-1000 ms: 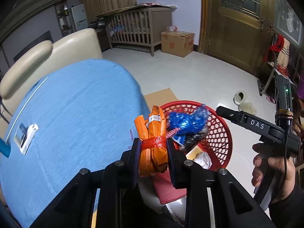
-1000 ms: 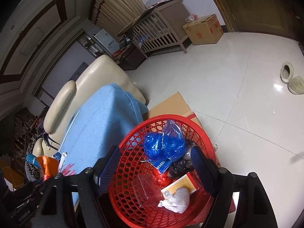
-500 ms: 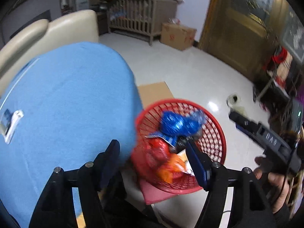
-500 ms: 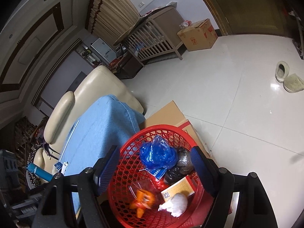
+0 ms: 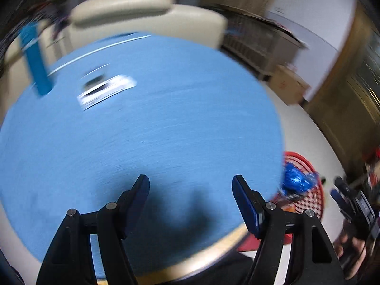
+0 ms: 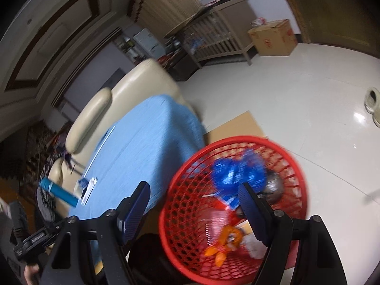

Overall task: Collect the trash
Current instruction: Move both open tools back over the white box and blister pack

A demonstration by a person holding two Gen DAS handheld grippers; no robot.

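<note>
Blurring hides white packet point(image 5: 106, 89) (perhaps wrapper); left claw point(image 5: 191, 190), right claw point(image 6: 193, 198) both apart, empty.

We count one red basket point(image 6: 294, 166) beside the table – in it one orange wrapper bundle point(image 6: 225, 239), one blue plastic bag point(image 6: 237, 171), one white crumpled wad point(image 6: 254, 245). On the one blue tablecloth point(image 5: 166, 118) we see one blue tube point(image 5: 35, 64) and one white packet point(image 5: 106, 91) – blurred. One cardboard box point(image 6: 273, 38) stands by one wooden crib point(image 6: 220, 30).
</note>
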